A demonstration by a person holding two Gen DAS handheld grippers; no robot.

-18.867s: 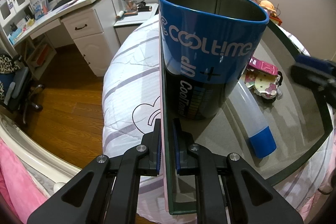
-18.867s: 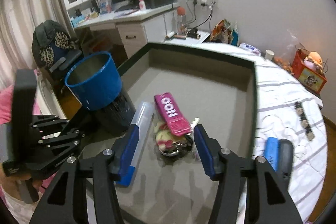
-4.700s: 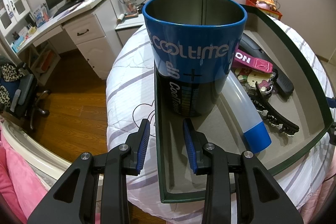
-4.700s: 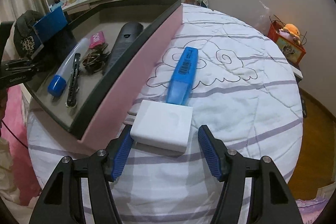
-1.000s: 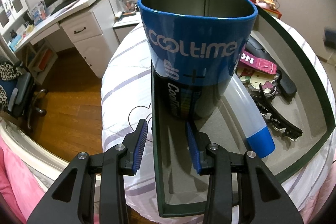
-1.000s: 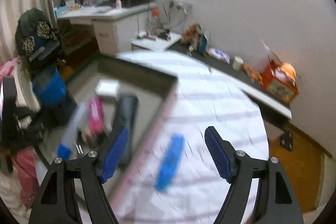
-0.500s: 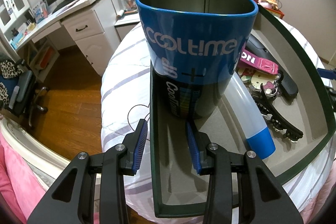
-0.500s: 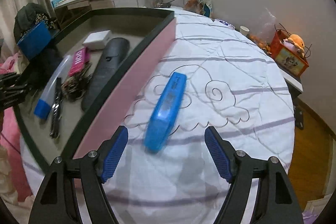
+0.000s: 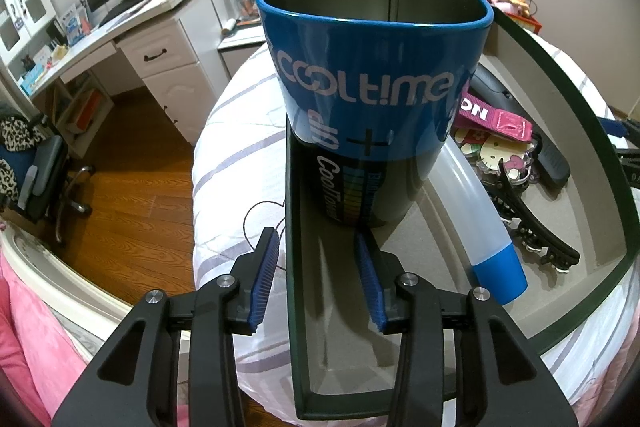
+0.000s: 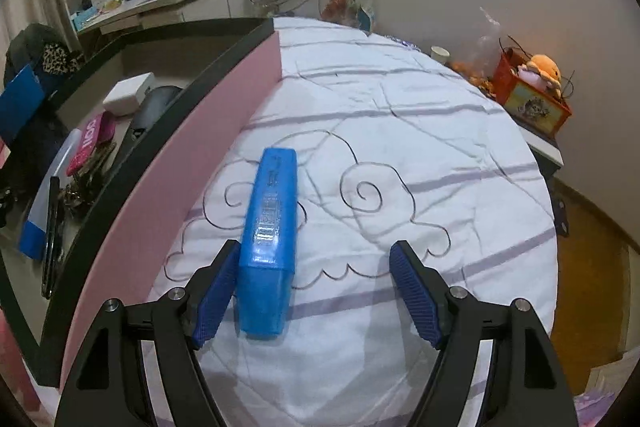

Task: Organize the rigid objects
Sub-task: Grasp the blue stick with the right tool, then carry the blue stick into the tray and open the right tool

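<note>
The right tongs (image 10: 314,293) have closed in, gaping, on the blue case (image 10: 270,239) beside the tray wall (image 10: 192,163); left tongs (image 9: 316,283) gape astride it.

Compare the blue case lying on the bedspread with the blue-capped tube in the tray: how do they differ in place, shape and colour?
The blue case lies outside the tray on the bedspread; the blue-capped tube lies inside it, beside the blue cup. The case is flat-sided and boxy; the tube is round. The case is blue all over; the tube is pale with only its cap blue. Both lie on their sides.
</note>
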